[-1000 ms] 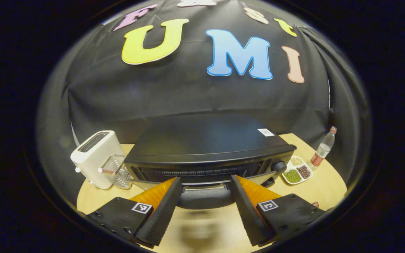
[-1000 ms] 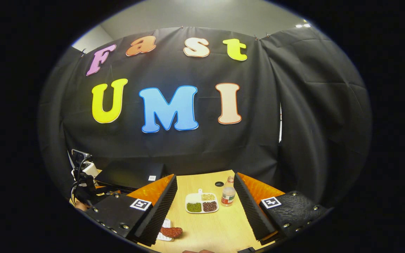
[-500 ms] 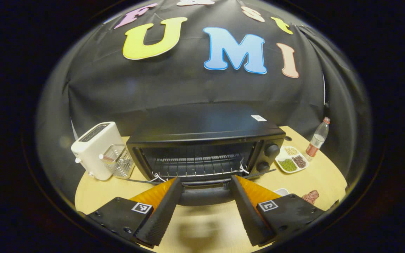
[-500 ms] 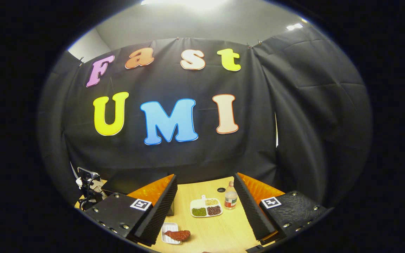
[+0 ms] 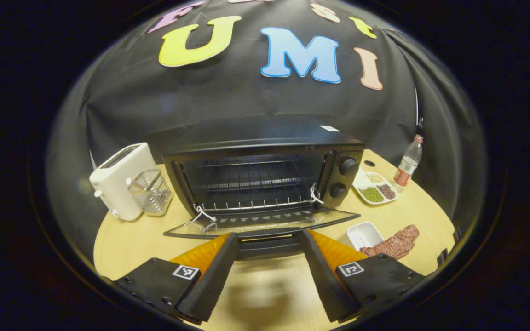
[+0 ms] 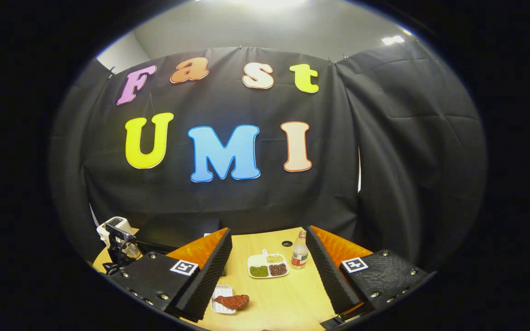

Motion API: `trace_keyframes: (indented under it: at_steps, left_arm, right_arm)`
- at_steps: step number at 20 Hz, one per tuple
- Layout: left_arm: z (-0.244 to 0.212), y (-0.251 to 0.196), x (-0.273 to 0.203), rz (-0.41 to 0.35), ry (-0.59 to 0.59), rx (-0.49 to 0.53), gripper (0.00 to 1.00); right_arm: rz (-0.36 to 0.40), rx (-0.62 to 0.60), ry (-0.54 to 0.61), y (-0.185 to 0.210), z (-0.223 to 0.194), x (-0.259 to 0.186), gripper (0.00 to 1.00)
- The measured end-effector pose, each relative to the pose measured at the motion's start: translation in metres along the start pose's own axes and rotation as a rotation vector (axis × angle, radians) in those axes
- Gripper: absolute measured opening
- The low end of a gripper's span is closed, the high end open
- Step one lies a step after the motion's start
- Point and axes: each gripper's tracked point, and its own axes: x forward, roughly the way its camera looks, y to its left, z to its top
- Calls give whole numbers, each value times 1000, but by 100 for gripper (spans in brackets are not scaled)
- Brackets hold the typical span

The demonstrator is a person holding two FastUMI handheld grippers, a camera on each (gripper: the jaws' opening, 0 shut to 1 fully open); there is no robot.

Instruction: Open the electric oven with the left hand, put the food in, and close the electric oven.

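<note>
Left tongs (image 5: 265,257) spread wide, fingers flanking oven door handle (image 5: 268,246), no visible pinch. Electric oven (image 5: 265,179) door (image 5: 260,223) down flat, wire rack (image 5: 253,181) exposed. Right tongs (image 6: 268,271) spread, empty, hovering over tabletop (image 6: 288,299). Meat slab (image 6: 232,301) low-left of right tongs, half on small white tray (image 6: 222,299), long axis crosswise. Right tongs nearer; likely next pick.

We see our left gripper (image 5: 265,271) and right gripper (image 6: 268,271) built alike: black ridged fingers (image 5: 210,280) backed in orange, black screw-studded bodies behind them, each bearing a white square marker (image 6: 354,265).
</note>
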Motion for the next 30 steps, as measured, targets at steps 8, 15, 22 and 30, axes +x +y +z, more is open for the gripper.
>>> trace_keyframes:
  at_steps: [8,15,22,30]
  left_arm:
    - [-45,14,2,-19,72,-58,99]
    - [45,46,-59,59,-136,-160,99]
    - [195,43,-178,105,-476,-111,98]
    - [297,1,-302,97,-717,-69,95]
  right_arm:
    - [18,-10,33,12,-10,-7,98]
    - [107,5,106,10,-38,23,98]
    - [311,105,393,19,-136,61,98]
    - [434,392,711,28,-262,62,98]
